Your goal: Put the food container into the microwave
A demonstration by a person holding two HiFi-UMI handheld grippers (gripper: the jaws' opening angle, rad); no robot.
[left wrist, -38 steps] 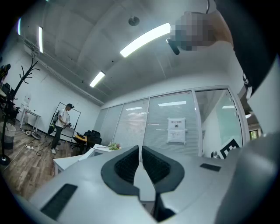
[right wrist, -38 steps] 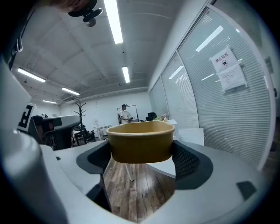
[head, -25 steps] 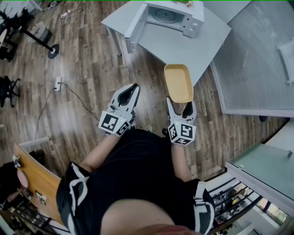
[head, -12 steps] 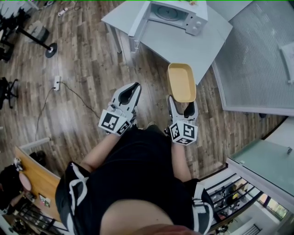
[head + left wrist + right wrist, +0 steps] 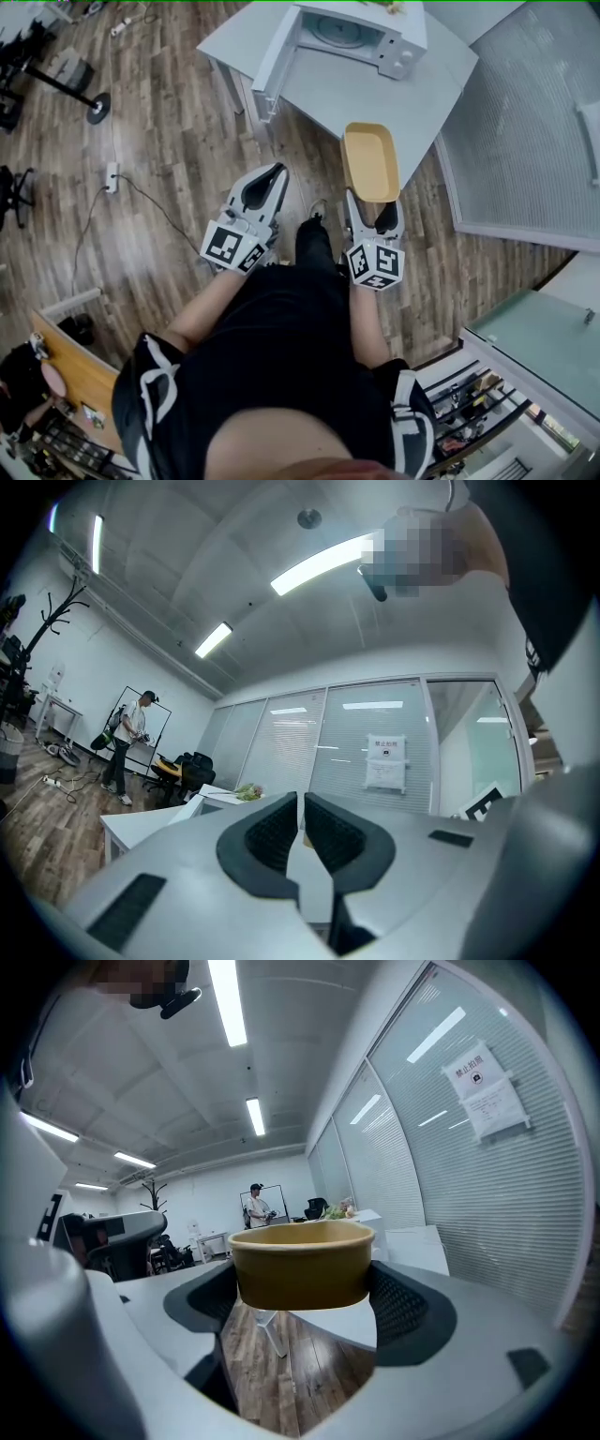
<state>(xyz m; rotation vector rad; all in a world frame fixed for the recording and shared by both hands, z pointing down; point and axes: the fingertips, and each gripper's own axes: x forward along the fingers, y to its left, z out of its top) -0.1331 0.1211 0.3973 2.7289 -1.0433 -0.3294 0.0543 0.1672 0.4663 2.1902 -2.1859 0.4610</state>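
A tan oblong food container (image 5: 370, 161) is held out over the near corner of the white table (image 5: 375, 94); my right gripper (image 5: 375, 208) is shut on its near end. In the right gripper view the container (image 5: 302, 1264) sits between the two dark pads (image 5: 405, 1305). The white microwave (image 5: 352, 33) stands at the table's far side with its door (image 5: 277, 52) swung open to the left. My left gripper (image 5: 262, 187) is level with the right one, over the wood floor, shut and empty; its jaws meet with no gap in the left gripper view (image 5: 302, 841).
A grey carpet area (image 5: 525, 122) lies right of the table. A power strip and cable (image 5: 112, 173) lie on the floor at left, near a stand base (image 5: 94, 103). A person (image 5: 127, 742) stands far off in the room. A wooden board (image 5: 75, 375) is at lower left.
Both grippers and the container have come a little closer to the table; the container's far end now overlaps the table's near corner. Grips are unchanged.
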